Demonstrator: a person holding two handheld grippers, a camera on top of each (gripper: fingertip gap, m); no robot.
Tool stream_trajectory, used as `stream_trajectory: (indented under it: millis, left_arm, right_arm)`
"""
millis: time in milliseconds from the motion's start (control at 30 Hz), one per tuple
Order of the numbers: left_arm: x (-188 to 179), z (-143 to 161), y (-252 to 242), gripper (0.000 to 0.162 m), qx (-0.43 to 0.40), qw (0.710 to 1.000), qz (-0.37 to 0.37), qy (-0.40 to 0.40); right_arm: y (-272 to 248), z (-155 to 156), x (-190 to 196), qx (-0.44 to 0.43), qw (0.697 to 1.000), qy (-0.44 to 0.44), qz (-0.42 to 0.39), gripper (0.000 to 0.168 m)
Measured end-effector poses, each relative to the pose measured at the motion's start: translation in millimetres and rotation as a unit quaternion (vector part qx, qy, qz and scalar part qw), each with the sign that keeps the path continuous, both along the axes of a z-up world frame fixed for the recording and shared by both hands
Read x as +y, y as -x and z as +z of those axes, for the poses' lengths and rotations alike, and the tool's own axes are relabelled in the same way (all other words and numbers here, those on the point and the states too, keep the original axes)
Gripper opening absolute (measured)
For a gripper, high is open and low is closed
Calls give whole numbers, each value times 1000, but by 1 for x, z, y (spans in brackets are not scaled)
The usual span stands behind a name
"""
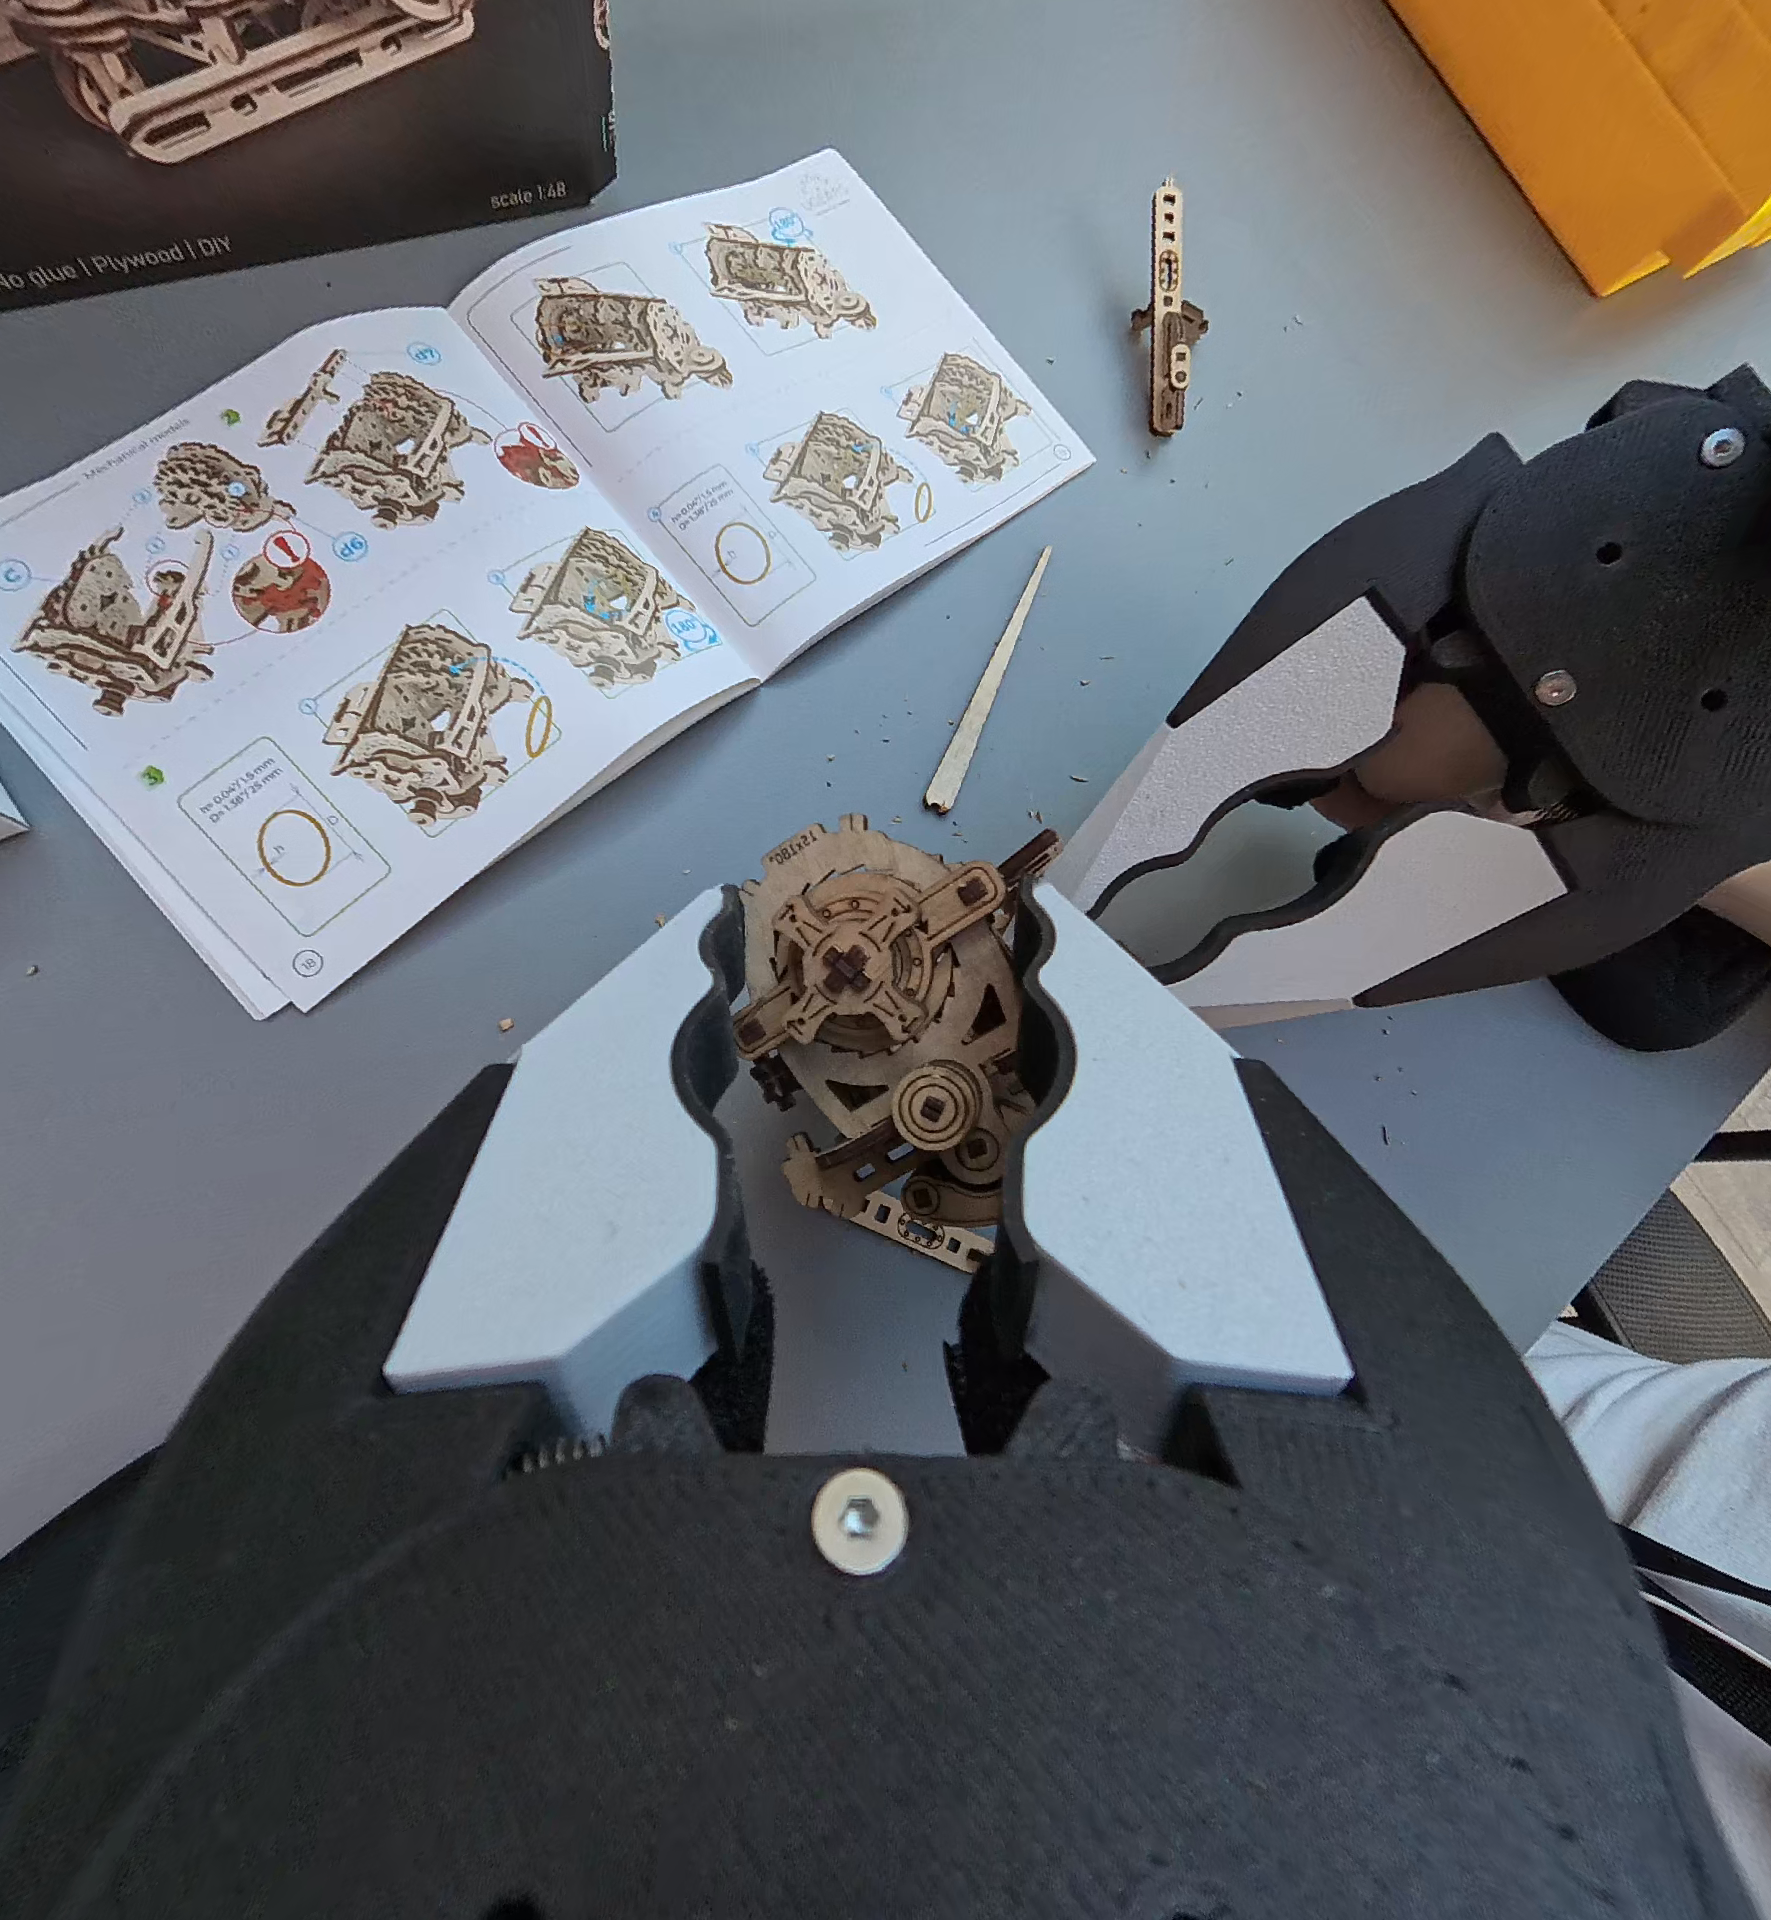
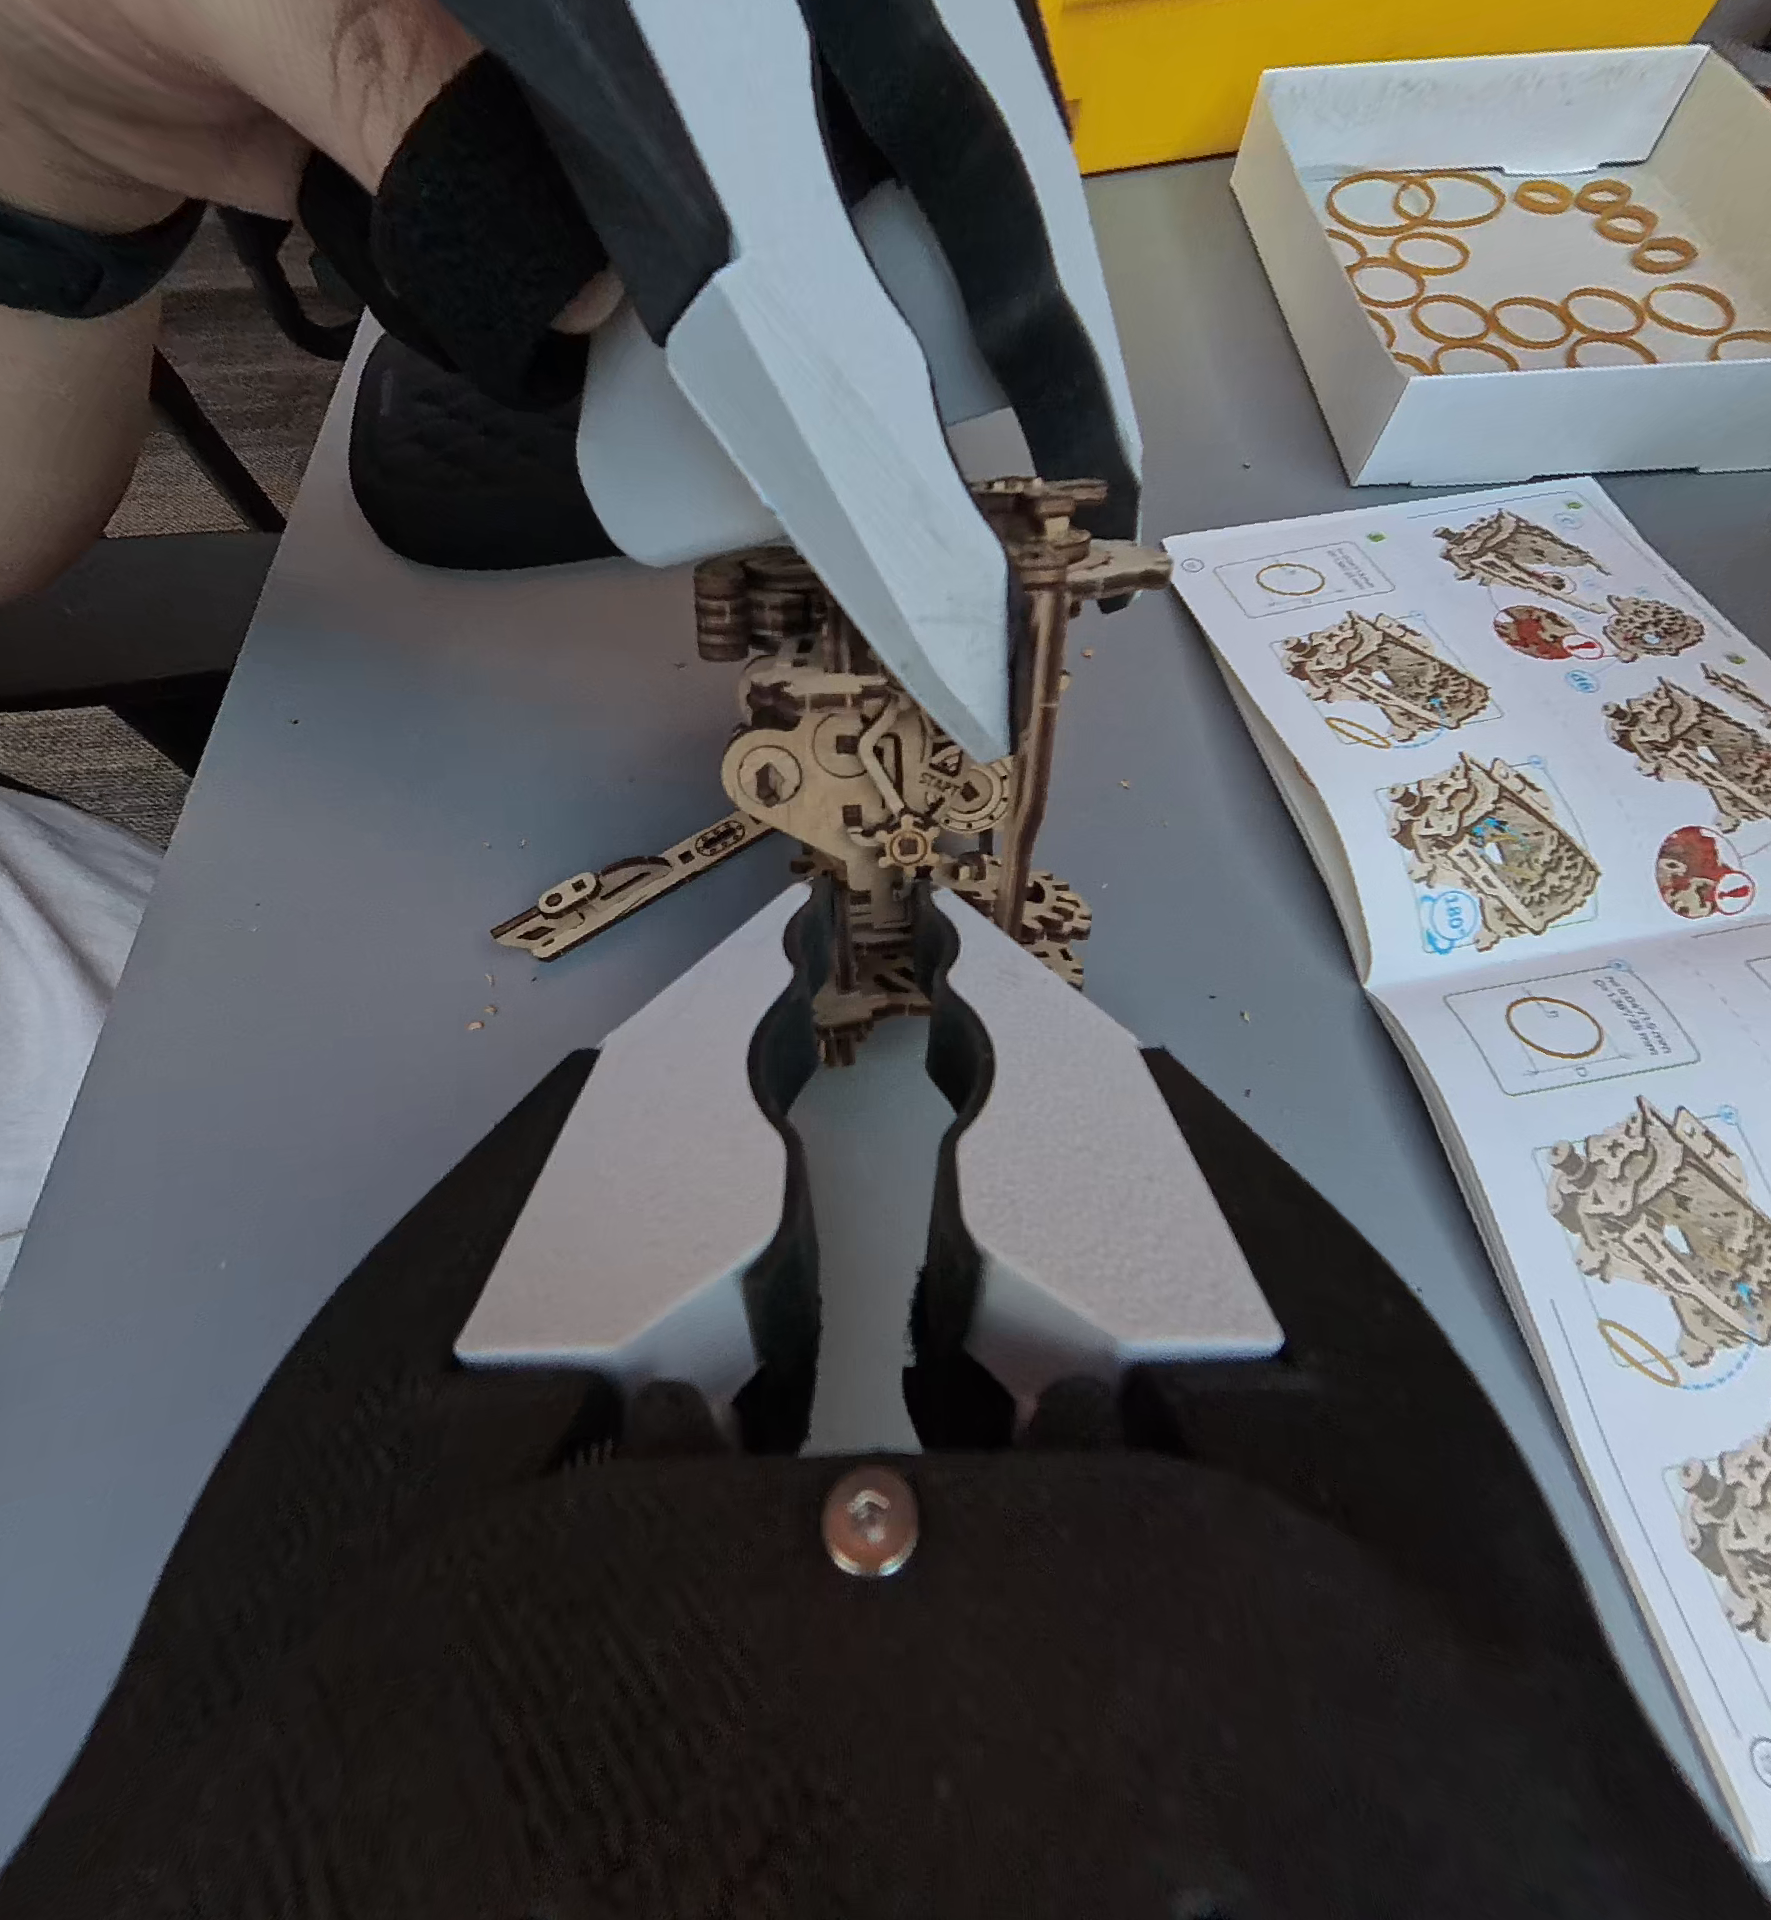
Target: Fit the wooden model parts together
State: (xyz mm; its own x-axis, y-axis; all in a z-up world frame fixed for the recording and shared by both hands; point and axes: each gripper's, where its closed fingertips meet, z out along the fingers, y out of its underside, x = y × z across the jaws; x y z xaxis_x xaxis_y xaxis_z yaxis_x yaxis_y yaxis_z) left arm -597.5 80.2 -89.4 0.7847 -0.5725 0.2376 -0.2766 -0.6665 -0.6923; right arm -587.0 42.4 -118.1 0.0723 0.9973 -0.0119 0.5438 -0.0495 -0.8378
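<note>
A half-built wooden model (image 1: 886, 997) of gears and plates stands upright on the grey table (image 1: 133, 1143). My left gripper (image 1: 881, 904) is shut on it from above, one finger on each side. In the right wrist view the model (image 2: 860, 769) rises ahead, with a flat slotted arm (image 2: 632, 883) sticking out to its left. My right gripper (image 2: 873, 899) is shut on the model's lower end, and the left gripper's grey finger (image 2: 860, 520) covers the model's top. The right gripper (image 1: 1130, 935) also shows at the right of the left wrist view.
An open instruction booklet (image 1: 445, 582) (image 2: 1587, 1039) lies beside the model. A loose wooden part (image 1: 1167, 312) and a pointed wooden stick (image 1: 985, 686) lie beyond it. The kit box (image 1: 237, 104), a yellow bin (image 1: 1639, 125) and a white box of rubber bands (image 2: 1546, 260) stand farther off. The tips of one gripper are about 5 cm away from the tips of the other.
</note>
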Motion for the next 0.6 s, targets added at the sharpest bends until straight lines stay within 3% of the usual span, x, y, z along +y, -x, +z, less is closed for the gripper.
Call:
stream_trajectory:
  millis: [600]
  left_arm:
    - [-2, 0, -2, 50, -2, 1000, -4, -5]
  right_arm:
    - [-5, -1, -3, -1, 999, -28, 23, 17]
